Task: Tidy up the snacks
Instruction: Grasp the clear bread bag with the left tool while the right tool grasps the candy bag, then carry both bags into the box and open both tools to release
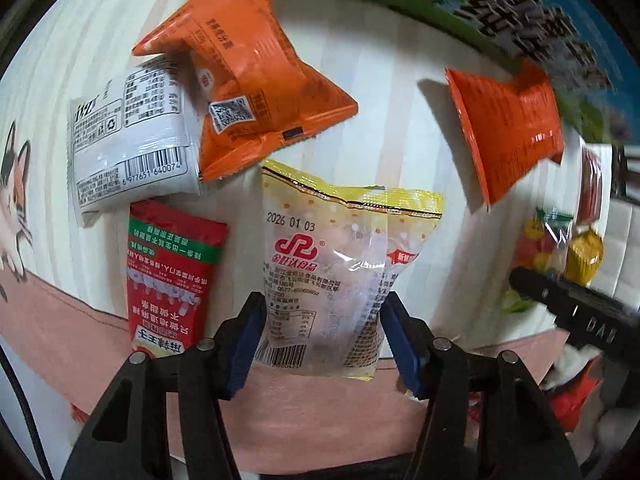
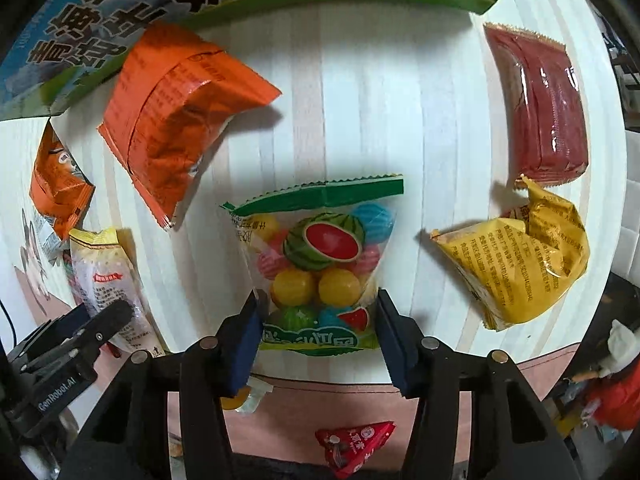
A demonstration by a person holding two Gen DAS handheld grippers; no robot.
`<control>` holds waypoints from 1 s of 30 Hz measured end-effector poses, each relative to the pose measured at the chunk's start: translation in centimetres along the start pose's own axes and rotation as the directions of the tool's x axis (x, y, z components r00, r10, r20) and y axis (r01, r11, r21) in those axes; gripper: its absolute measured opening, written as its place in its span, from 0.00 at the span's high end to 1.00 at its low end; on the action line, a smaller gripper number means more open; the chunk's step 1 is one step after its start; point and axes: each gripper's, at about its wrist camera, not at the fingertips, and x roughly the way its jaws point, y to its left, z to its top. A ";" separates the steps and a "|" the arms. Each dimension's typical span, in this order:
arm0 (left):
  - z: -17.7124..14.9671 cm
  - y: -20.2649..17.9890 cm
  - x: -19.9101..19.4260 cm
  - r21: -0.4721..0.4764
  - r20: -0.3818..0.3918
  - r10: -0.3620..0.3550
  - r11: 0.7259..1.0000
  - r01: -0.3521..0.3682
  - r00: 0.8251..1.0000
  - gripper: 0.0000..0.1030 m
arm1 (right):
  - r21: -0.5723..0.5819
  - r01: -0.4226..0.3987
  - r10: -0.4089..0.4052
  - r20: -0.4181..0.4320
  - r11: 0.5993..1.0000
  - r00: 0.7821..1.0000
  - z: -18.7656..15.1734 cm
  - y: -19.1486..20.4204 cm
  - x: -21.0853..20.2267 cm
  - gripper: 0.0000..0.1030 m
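A clear packet with a yellow top (image 1: 332, 248) lies on the white striped tablecloth (image 1: 384, 92) between the blue pads of my left gripper (image 1: 322, 312); both pads touch its sides. A clear bag of round fruit candies with a green top (image 2: 324, 248) sits between the pads of my right gripper (image 2: 318, 312), pinched narrower at its lower end. In each wrist view the other gripper shows at the edge, the right one (image 1: 580, 312) and the left one (image 2: 96, 332).
Around the left gripper lie an orange packet (image 1: 256, 76), a second orange packet (image 1: 508, 120), a white packet (image 1: 128, 140) and a red packet (image 1: 168, 276). A dark red packet (image 2: 540, 104) and a yellow packet (image 2: 520, 268) lie right of the candy bag. A milk carton box (image 2: 120, 8) stands behind.
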 end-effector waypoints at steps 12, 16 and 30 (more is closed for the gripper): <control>0.3 -5.1 3.5 0.155 0.010 0.117 0.981 -0.117 0.993 0.39 | -0.071 0.103 -0.103 0.001 0.992 0.995 -0.5 4.9 2.2 0.39; -0.4 -5.7 2.8 0.115 0.037 0.107 0.987 -0.110 0.994 0.50 | -0.097 0.149 -0.145 0.049 0.984 0.988 -1.5 6.5 2.6 0.45; -2.0 -3.8 0.1 0.037 0.101 0.047 0.998 -0.051 0.994 0.64 | -0.026 0.006 -0.004 0.096 1.000 0.995 -5.2 5.0 2.1 0.45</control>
